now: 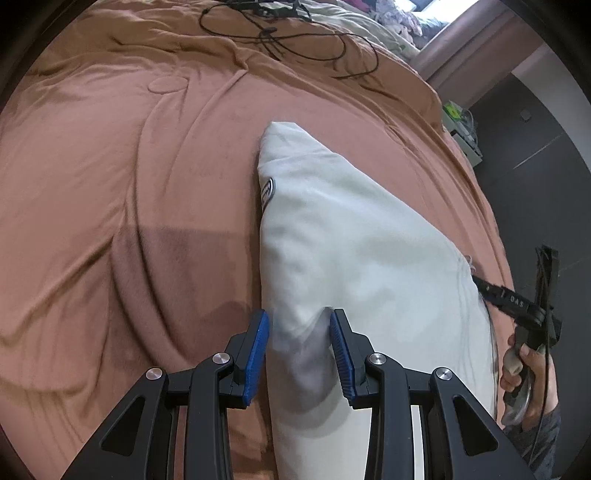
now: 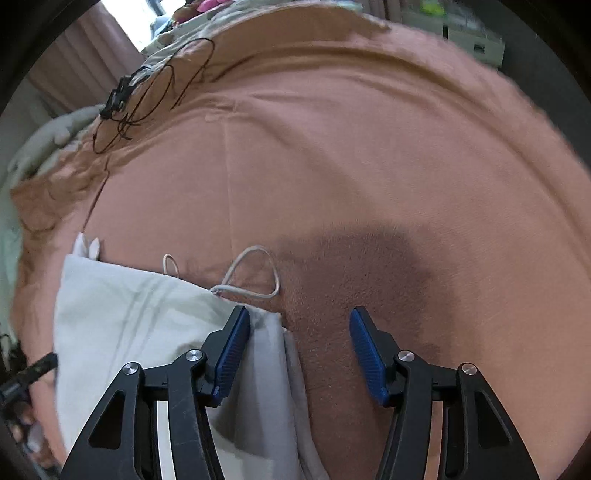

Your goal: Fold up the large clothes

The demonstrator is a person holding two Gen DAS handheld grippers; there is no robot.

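A pale grey-white garment (image 1: 351, 240) lies folded on a brown bed cover (image 1: 129, 166), with a small printed label near its left edge. My left gripper (image 1: 299, 325) is open, its blue pads on either side of a raised fold of the garment's near edge. In the right wrist view the same garment (image 2: 140, 314) lies at the left with a white drawstring (image 2: 255, 273) looped beyond its edge. My right gripper (image 2: 299, 325) is open; the garment's edge lies between the jaws, against the left pad. The right gripper also shows in the left wrist view (image 1: 517, 306), held in a hand.
Black cables (image 1: 280, 33) lie coiled on the far part of the bed, also in the right wrist view (image 2: 147, 88). A pale quilt (image 1: 351, 18) lies beyond them. The bed's right edge drops to a dark floor (image 1: 535, 166), with a small cabinet (image 1: 465, 133) alongside.
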